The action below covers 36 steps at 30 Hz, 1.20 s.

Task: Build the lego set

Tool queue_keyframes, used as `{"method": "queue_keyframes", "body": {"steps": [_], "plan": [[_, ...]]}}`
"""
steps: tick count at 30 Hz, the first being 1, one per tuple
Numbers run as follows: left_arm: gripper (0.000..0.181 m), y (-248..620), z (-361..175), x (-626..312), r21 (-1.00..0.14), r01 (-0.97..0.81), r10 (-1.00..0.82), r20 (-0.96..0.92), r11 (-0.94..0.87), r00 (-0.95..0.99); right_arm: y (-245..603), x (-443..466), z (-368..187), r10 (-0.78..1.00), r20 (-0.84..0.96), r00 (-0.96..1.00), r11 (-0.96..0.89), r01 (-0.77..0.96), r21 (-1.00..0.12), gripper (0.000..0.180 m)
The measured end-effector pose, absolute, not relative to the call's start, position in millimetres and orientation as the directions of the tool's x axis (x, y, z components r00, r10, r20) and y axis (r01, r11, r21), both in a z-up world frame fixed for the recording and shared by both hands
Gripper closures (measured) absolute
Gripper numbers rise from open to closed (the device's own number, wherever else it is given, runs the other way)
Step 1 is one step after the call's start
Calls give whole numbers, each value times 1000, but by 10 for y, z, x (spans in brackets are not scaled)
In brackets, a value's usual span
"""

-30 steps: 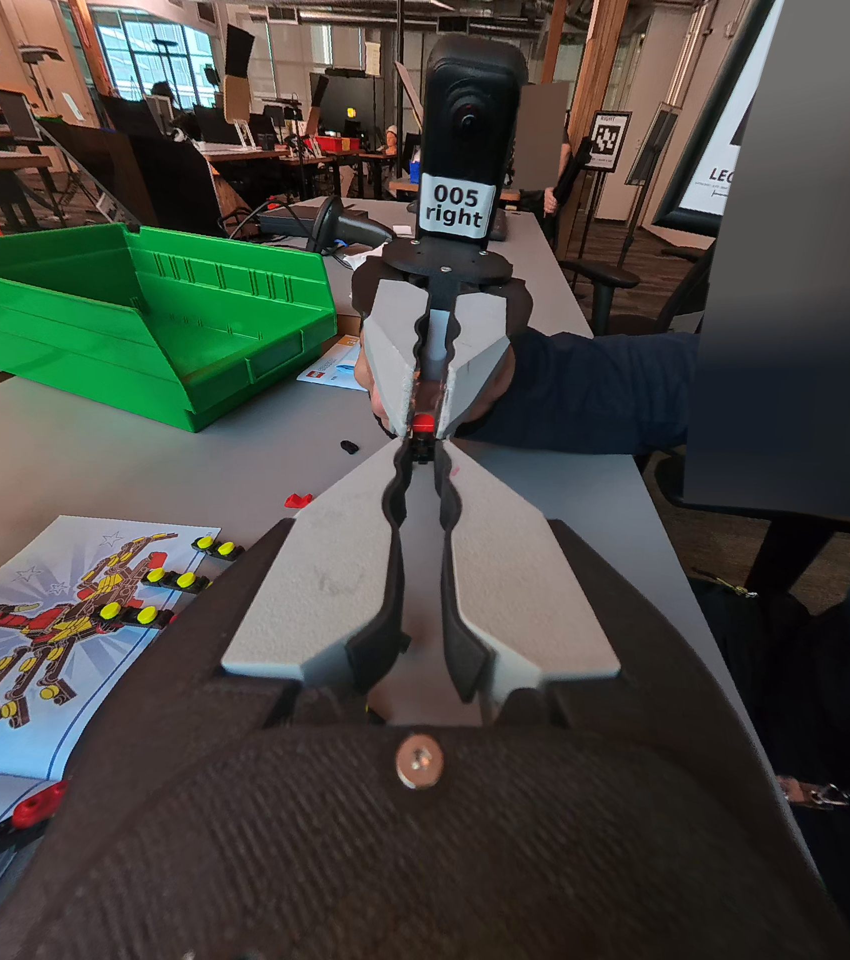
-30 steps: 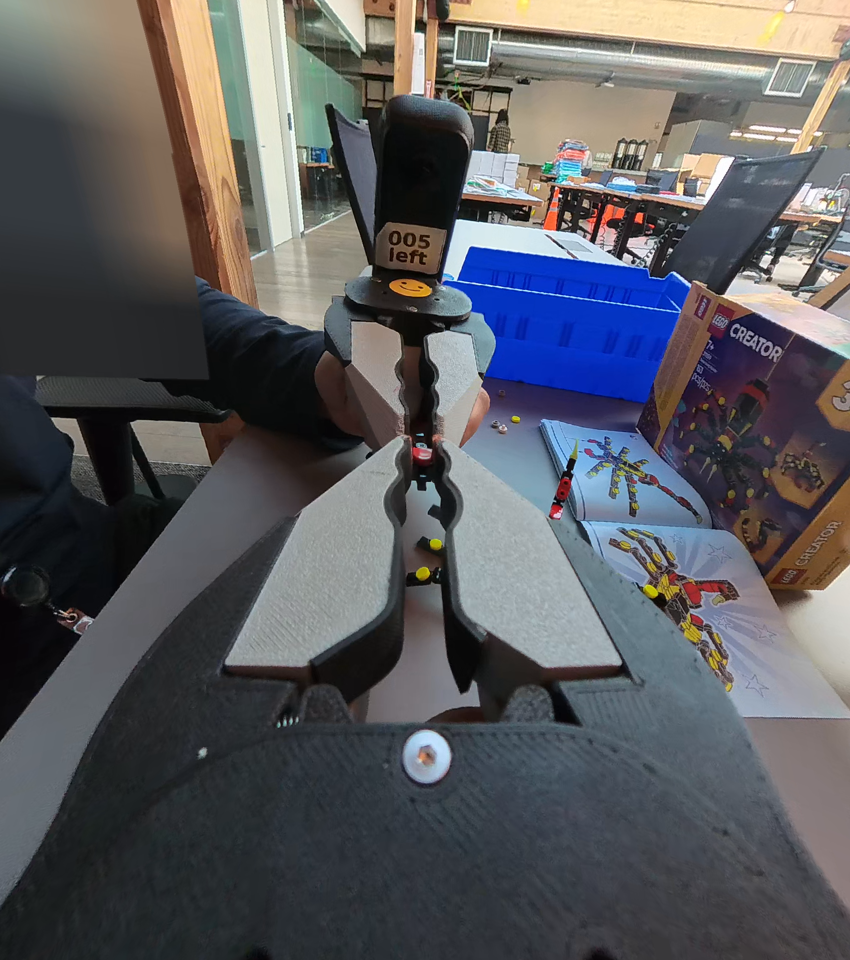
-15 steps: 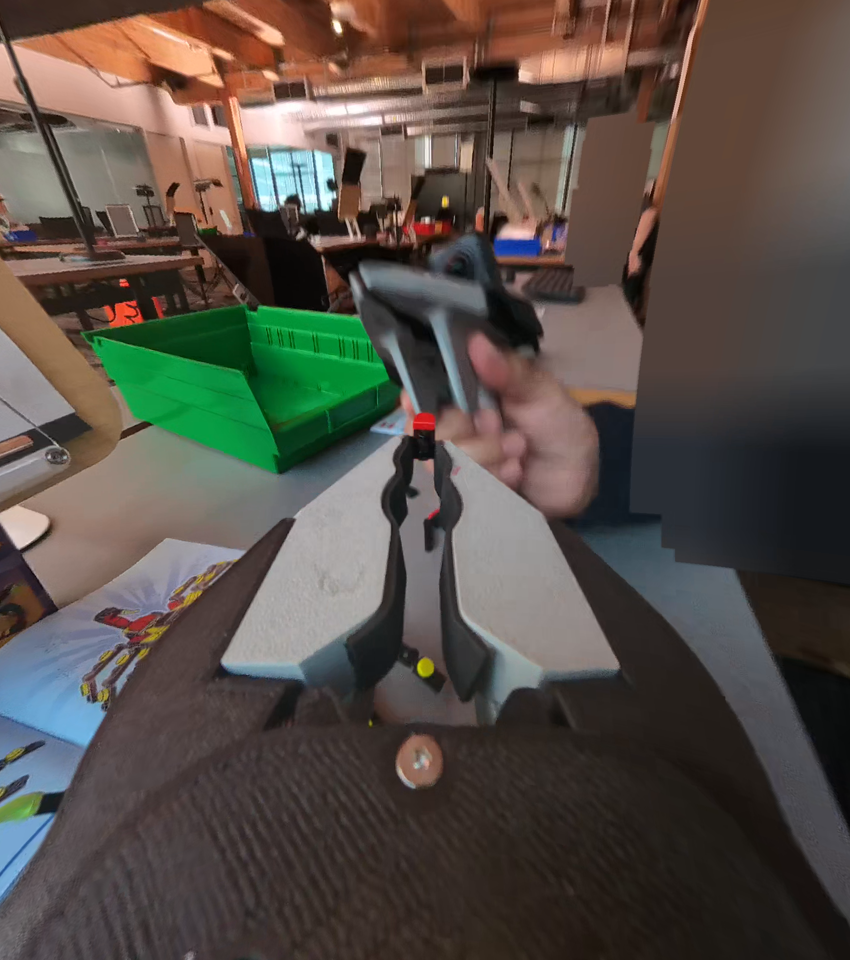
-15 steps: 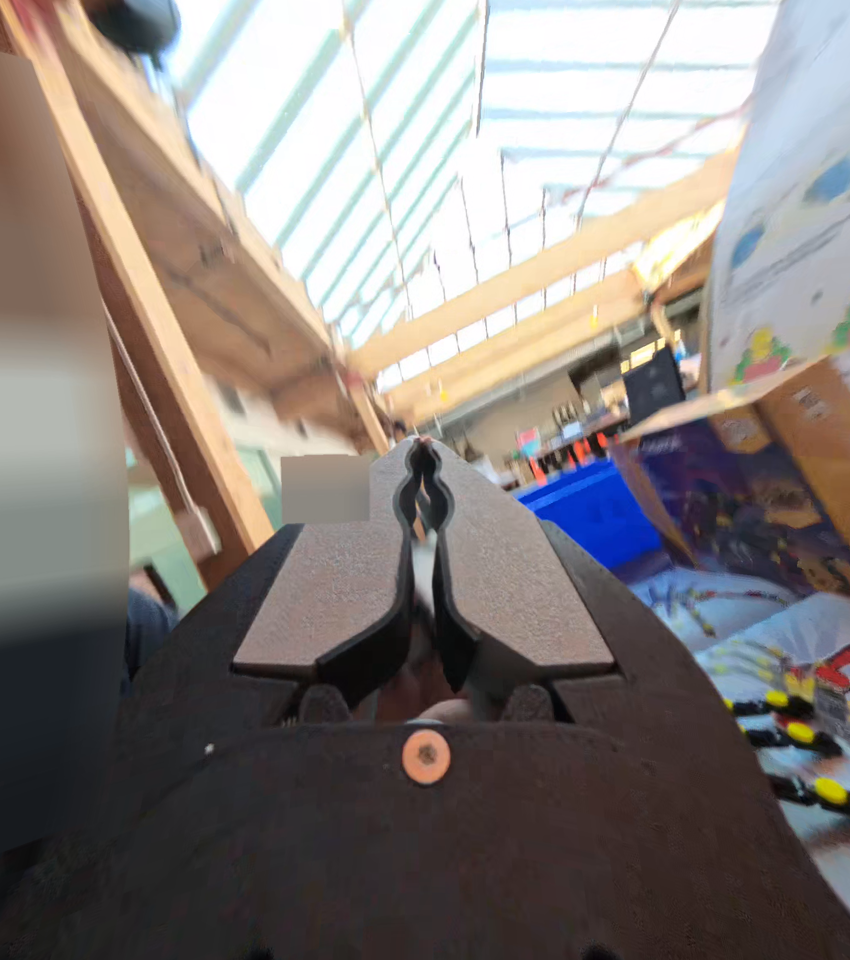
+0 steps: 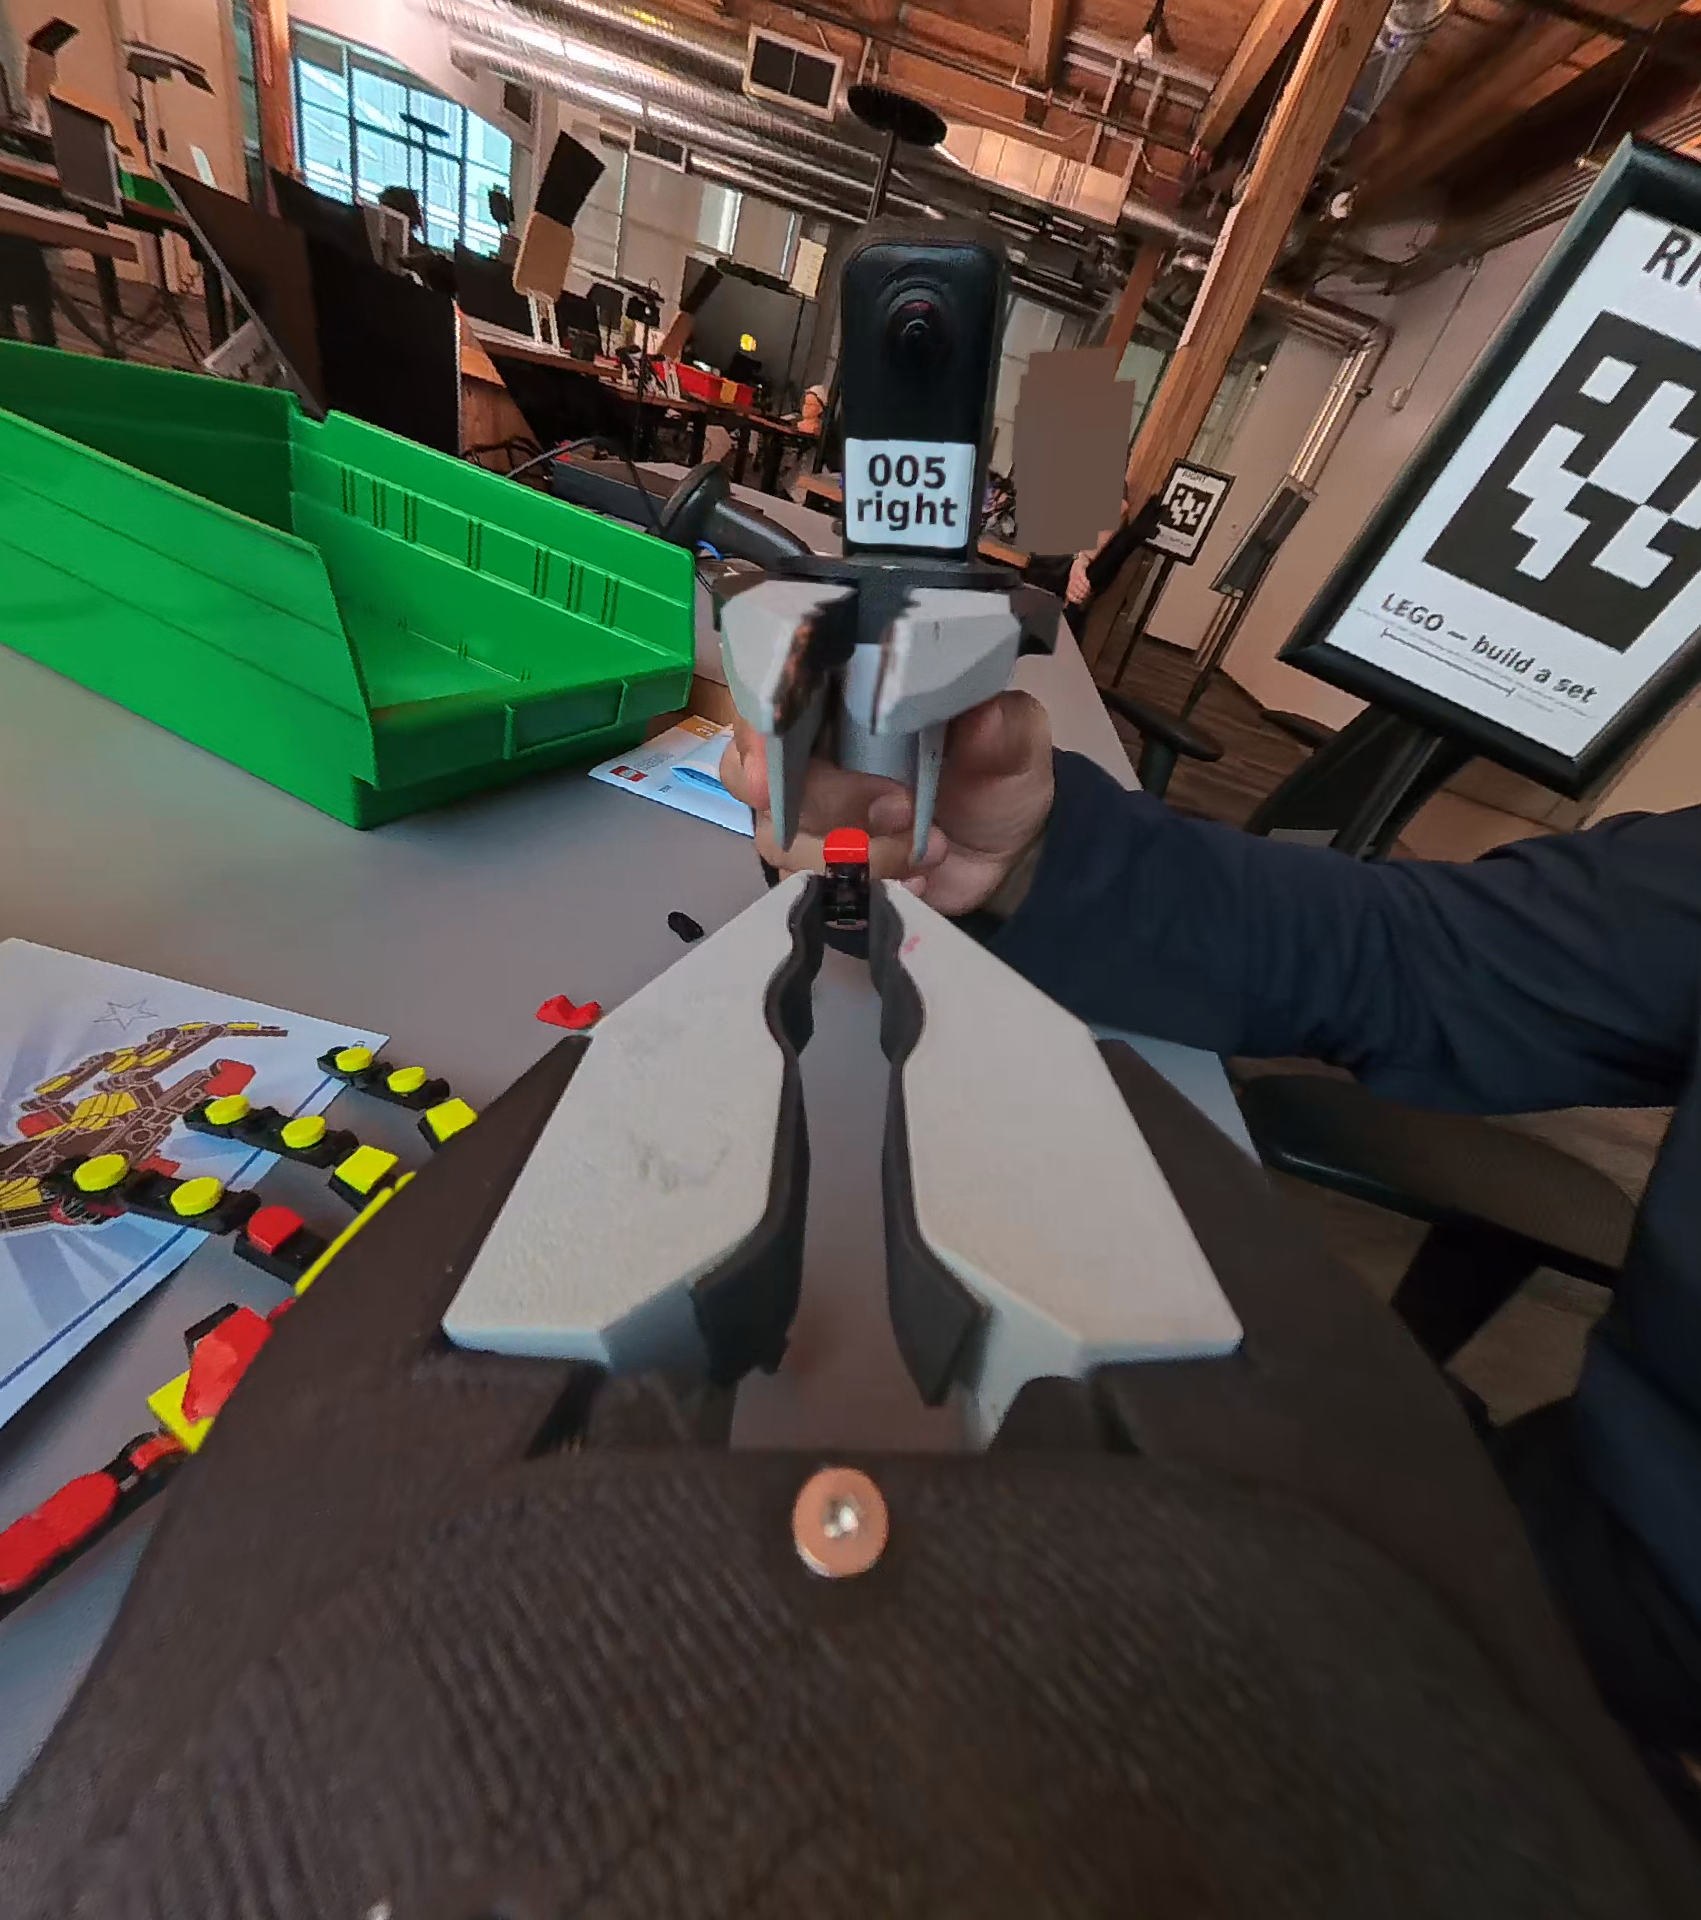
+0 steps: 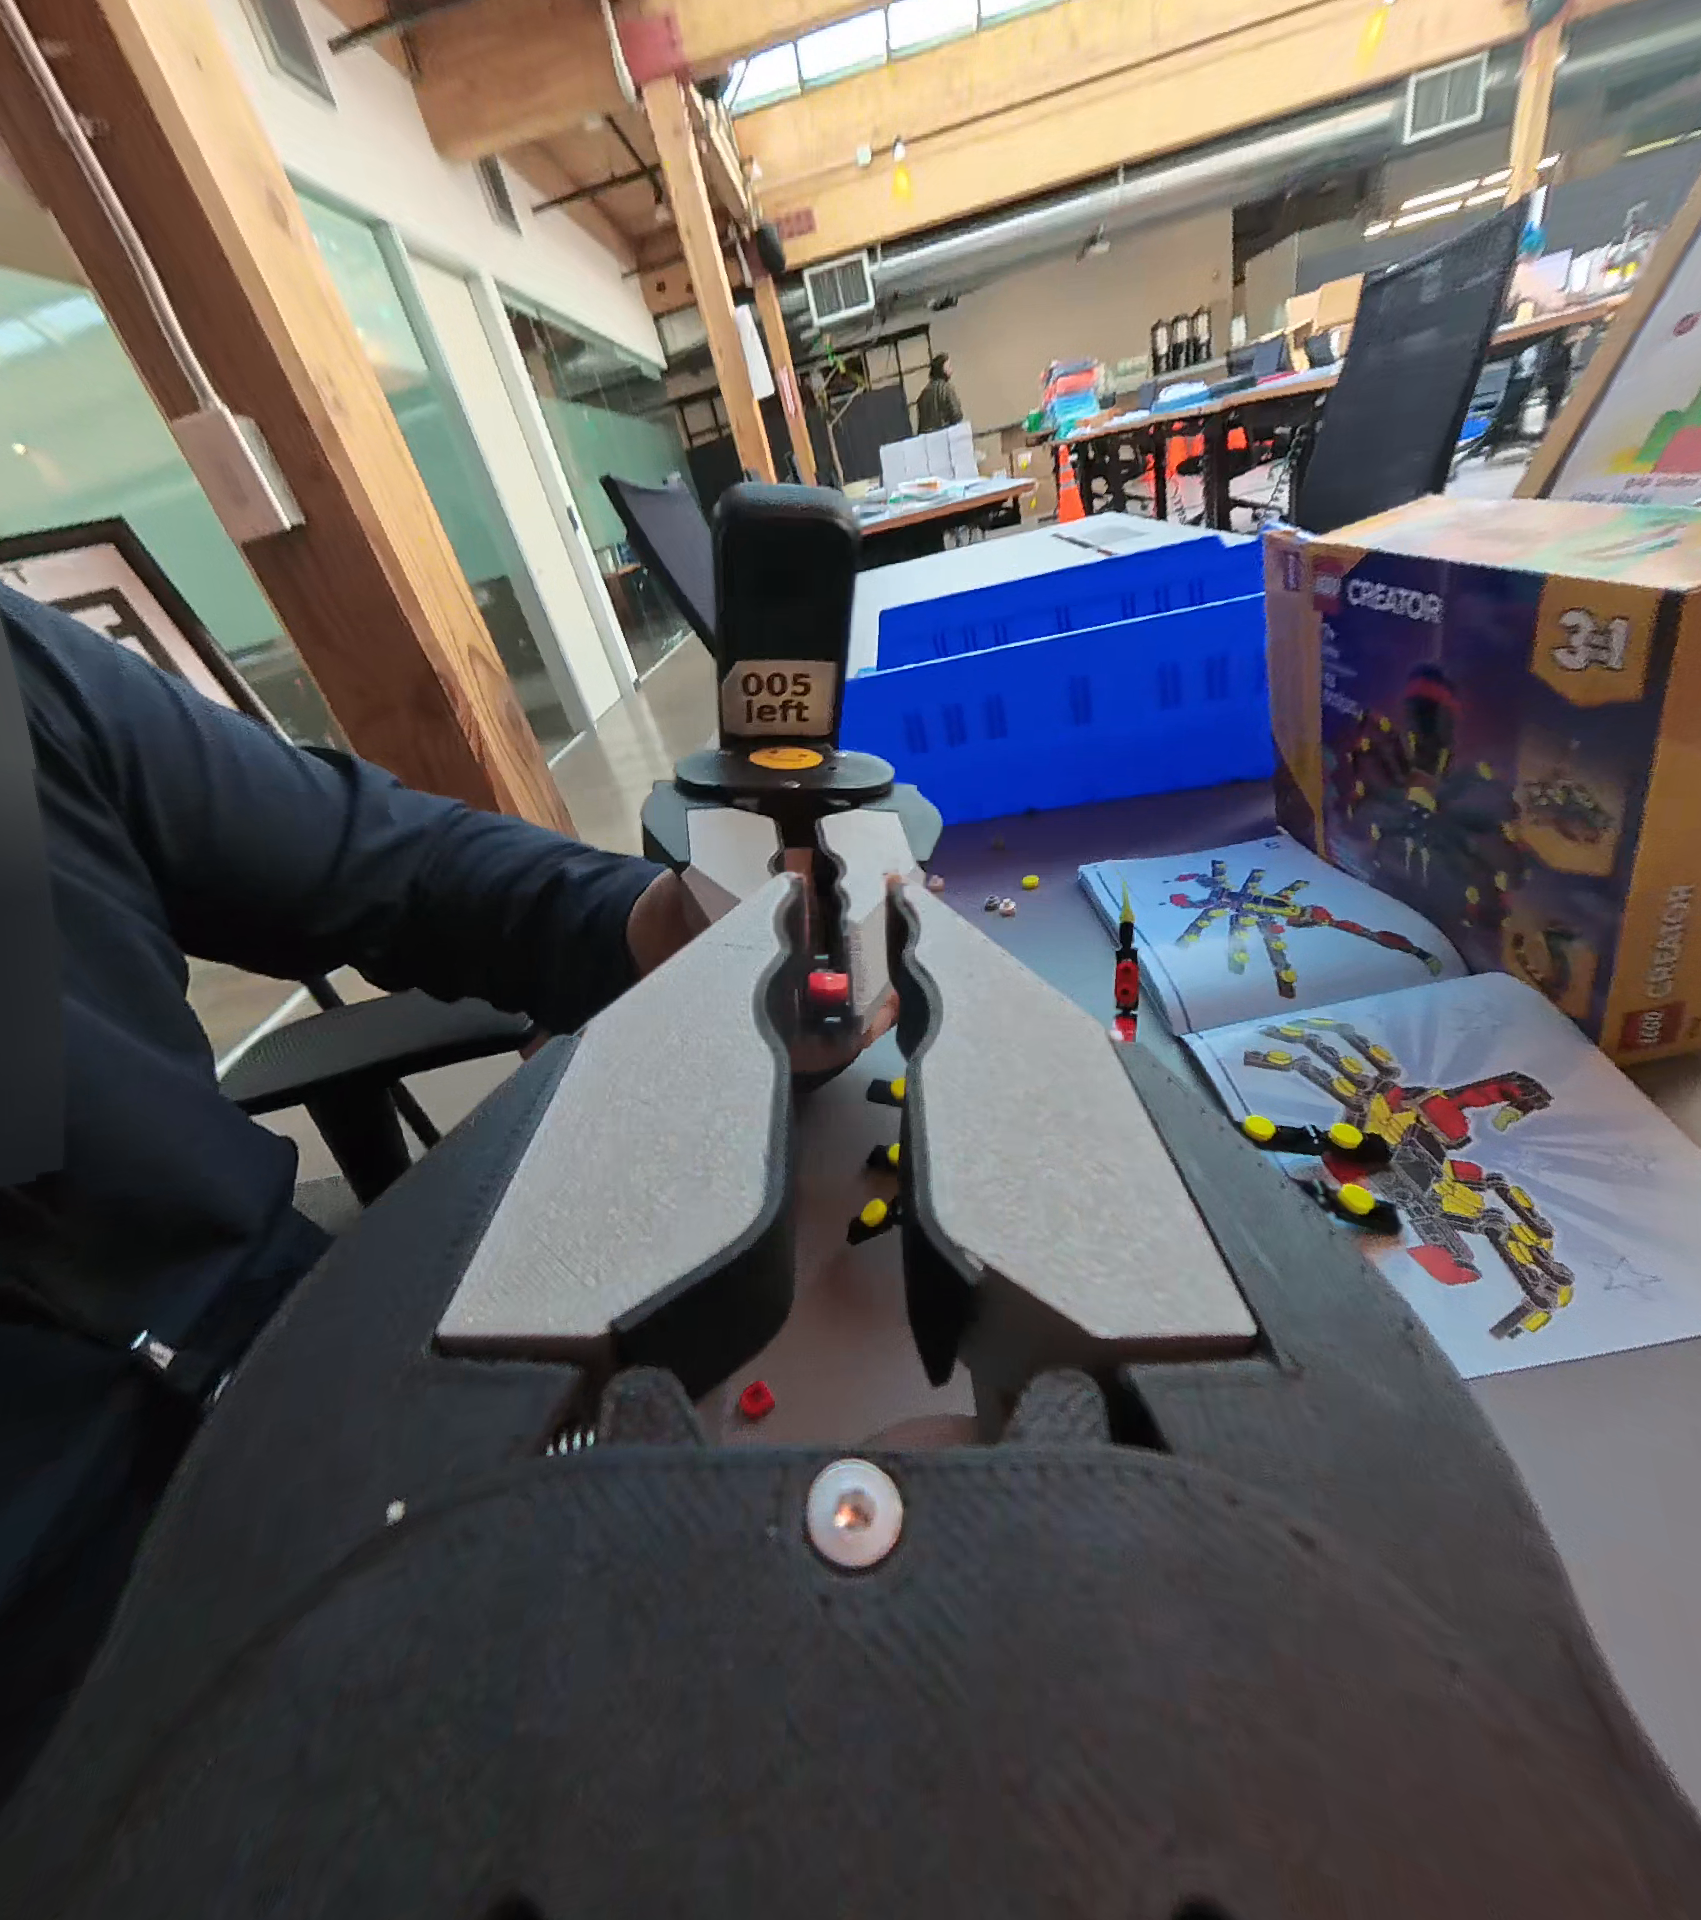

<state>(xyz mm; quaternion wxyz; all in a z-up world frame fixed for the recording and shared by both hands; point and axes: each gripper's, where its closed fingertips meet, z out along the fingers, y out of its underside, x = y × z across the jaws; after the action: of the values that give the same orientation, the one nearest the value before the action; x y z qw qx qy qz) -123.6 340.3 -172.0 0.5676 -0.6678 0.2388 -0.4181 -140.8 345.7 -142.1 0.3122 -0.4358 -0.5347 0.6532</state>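
My left gripper [image 5: 844, 902] is shut on a small black lego piece with a red top [image 5: 844, 850] and holds it above the grey table [image 5: 202, 831]. My right gripper [image 6: 843, 899] is open and empty. It faces the left gripper [image 6: 825, 977] tip to tip, and its fingers [image 5: 789, 769] stand on either side of the piece without touching it. The piece also shows in the right wrist view [image 6: 825, 985]. Several black leg assemblies with yellow studs [image 5: 285, 1127] lie on the instruction booklet [image 5: 15, 1060].
A green bin [image 5: 306, 603] stands at the back left. A loose red piece [image 5: 565, 1010] and a black one [image 5: 685, 923] lie on the table. In the right wrist view a blue bin [image 6: 1064, 696], the lego box [image 6: 1552, 779] and open booklets [image 6: 1552, 1195] show. Only a small space, under 4 cm, lies between the two pairs of fingers.
Both grippers were shut tip to tip on the piece. They swung upward and came back. The right gripper has opened and let go; the left still holds the piece.
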Motion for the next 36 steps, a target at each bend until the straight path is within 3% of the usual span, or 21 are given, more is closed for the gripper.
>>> {"method": "queue_keyframes", "body": {"steps": [2,6,17,26,29,36], "plan": [[176,3403,-1689,-1256,-942,203,-793,334,-267,510,3423,-1414,-1454,875,-218,-432,-208,72,-976,177],[176,3426,-1652,-1344,-917,260,-778,394,-302,489,3431,-1416,-1510,869,-238,-434,-213,106,-971,174],[176,3412,-1682,-1325,-917,240,-779,398,-320,484,3365,-1489,-1617,868,-246,-431,-205,139,-969,175],[176,3407,-1761,-1315,-945,161,-781,325,-283,534,3350,-1490,-1675,913,-125,-388,-72,148,-986,175],[176,3394,-1588,-1328,-958,212,-781,282,-195,557,3337,-1502,-1497,903,-182,-388,-177,49,-983,175],[175,3503,-1527,-1516,-990,133,-673,131,-49,728,3452,-1676,-1415,879,-366,-306,-400,-55,-915,174]]}}
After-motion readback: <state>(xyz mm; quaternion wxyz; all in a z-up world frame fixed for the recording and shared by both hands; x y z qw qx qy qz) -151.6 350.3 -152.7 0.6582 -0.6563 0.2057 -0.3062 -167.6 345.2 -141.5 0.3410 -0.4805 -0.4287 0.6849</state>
